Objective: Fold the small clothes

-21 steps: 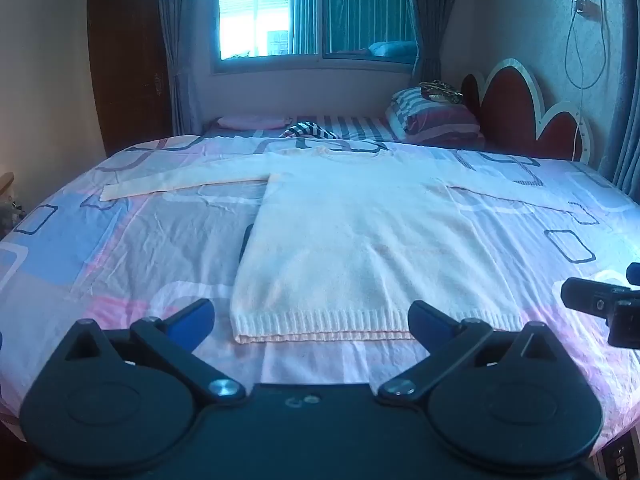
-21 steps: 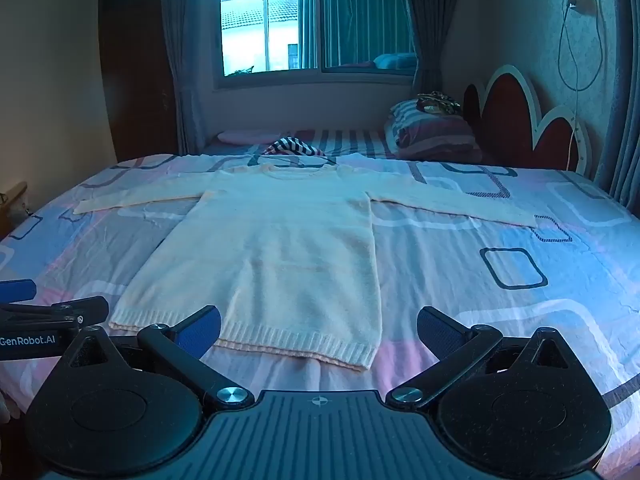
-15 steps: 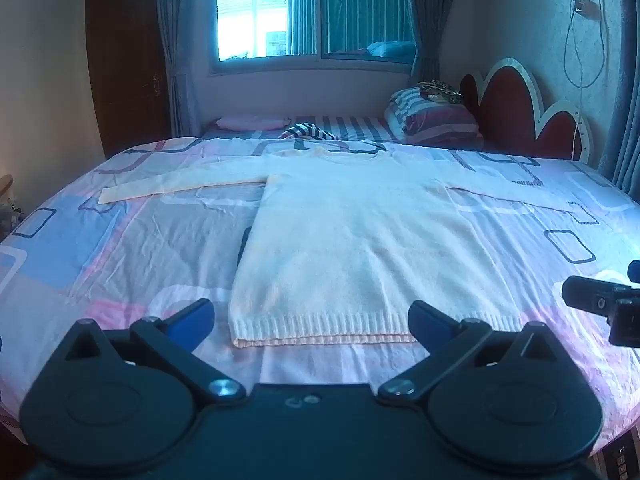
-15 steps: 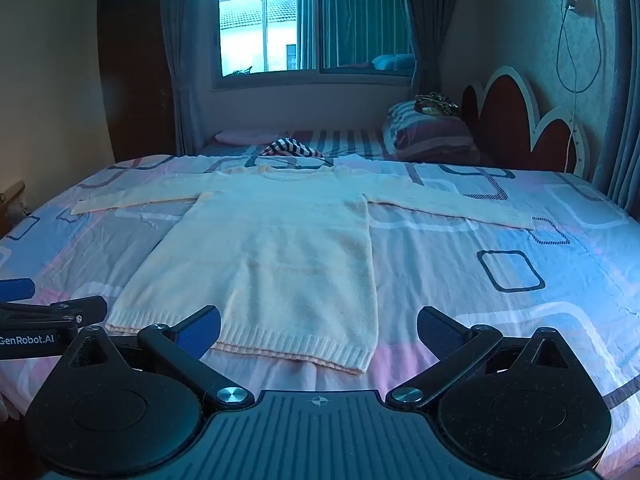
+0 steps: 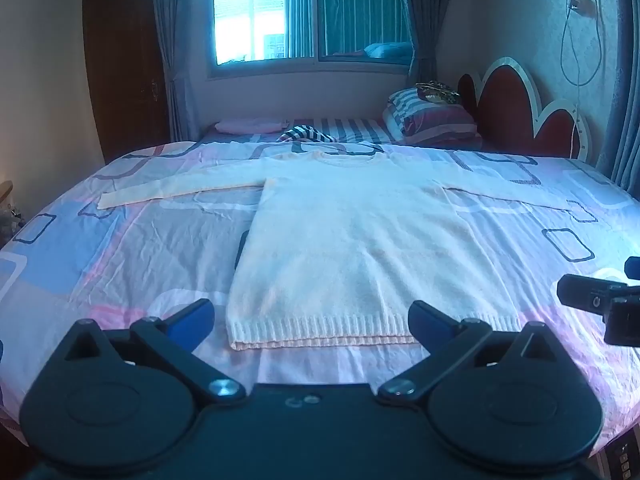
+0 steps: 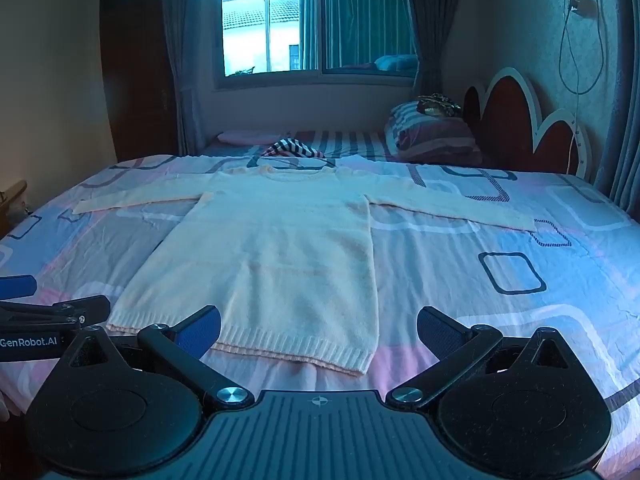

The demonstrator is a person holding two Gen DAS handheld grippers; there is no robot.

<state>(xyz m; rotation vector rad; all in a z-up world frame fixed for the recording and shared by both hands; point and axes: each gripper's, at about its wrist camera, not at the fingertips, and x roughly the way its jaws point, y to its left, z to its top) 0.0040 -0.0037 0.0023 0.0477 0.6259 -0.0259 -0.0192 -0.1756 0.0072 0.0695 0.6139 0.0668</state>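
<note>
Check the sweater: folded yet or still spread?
Spread. The sweater lies flat on the bed, both sleeves stretched sideways, hem toward the camera.

The left gripper (image 5: 311,316) is pointing forward and tilting downward, its jaws standing wide apart with nothing between the blue pads (image 5: 192,317). The right gripper (image 6: 319,326) is hanging just beside it at a matching downward tilt, jaws likewise spread fully and gripping nothing. Each gripper's tip is showing at the edge of the other's view.
</note>
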